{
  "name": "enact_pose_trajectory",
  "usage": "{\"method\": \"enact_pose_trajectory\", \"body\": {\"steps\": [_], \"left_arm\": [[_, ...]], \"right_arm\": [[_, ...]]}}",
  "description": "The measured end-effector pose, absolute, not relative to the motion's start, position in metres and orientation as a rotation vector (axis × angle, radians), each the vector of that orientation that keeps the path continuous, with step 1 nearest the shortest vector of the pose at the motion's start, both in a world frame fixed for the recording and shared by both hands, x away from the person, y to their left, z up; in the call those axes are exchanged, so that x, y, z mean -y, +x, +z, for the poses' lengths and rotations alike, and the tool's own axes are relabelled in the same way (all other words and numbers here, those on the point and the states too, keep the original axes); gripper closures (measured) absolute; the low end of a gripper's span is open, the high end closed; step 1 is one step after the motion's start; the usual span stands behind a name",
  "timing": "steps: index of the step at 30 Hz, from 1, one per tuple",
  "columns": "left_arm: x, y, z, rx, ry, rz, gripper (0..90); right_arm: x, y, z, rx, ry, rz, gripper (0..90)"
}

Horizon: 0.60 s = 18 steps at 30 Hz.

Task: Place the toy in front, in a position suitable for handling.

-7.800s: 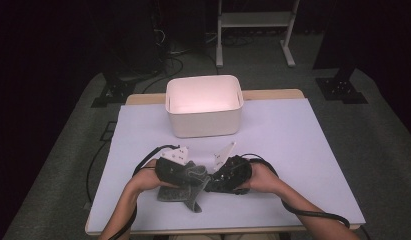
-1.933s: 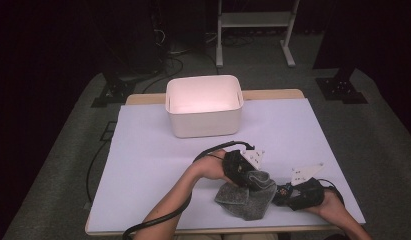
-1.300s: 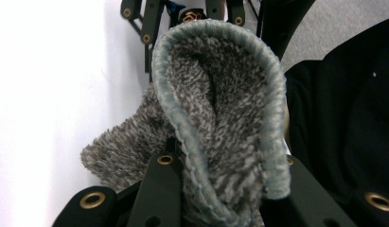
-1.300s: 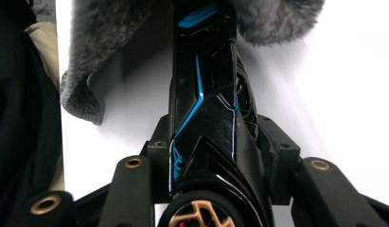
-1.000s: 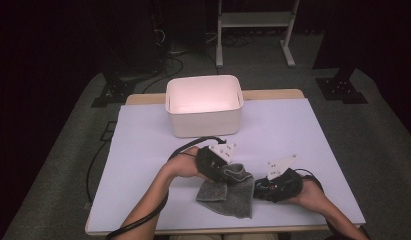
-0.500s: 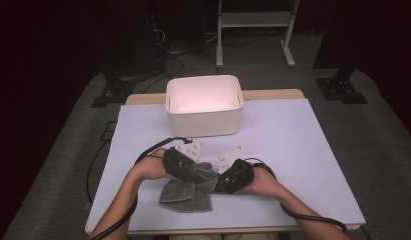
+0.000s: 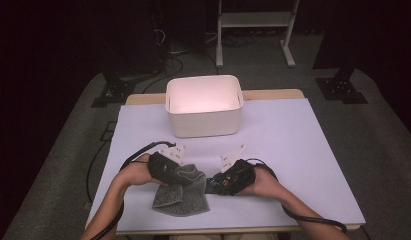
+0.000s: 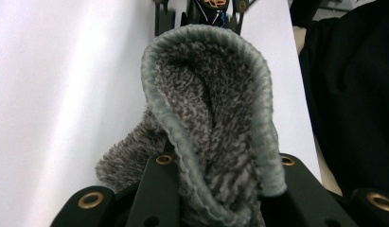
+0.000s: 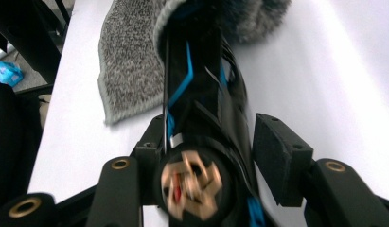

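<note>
A grey terry towel [image 7: 180,197] lies bunched at the table's front. My left gripper [image 7: 179,171] is shut on a fold of it, and the fold [image 8: 211,94] stands up between its jaws. My right gripper [image 7: 217,183] faces it from the right. A black tube-like thing with blue lines and a copper-coloured end [image 9: 201,71] lies between that gripper's jaws, its far end under the towel [image 9: 130,61]. The jaws have just been opening, and the right pad [image 9: 277,161] stands slightly off the thing. The picture there is blurred.
An empty white bin [image 7: 203,107] stands at the back middle of the white table [image 7: 303,145]. Cables trail from both grippers toward the front edge. A metal stand [image 7: 253,30] and dark floor lie beyond the table.
Both hands have moved left along the table's front, dragging the towel with them. The towel now lies left of centre. The right gripper has stayed at the towel's right edge.
</note>
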<state>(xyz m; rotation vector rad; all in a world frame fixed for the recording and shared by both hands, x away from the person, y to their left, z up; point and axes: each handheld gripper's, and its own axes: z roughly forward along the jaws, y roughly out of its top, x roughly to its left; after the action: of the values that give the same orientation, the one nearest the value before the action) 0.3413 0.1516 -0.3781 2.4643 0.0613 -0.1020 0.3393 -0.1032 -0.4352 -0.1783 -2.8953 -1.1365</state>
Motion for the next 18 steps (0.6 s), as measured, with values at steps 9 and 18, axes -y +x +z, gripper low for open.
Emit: {"method": "enact_pose_trajectory", "body": {"steps": [9,18], "left_arm": [[-0.135,0.342,-0.372,0.012,2.435,-0.125,74.6],[-0.078,0.349,-0.375,0.125,2.465,-0.177,74.6]], "right_arm": [[0.118,0.334,-0.437,2.878,-0.230,-1.163,49.1],[0.114,0.330,-0.436,2.911,-0.212,-1.204,54.1]]}}
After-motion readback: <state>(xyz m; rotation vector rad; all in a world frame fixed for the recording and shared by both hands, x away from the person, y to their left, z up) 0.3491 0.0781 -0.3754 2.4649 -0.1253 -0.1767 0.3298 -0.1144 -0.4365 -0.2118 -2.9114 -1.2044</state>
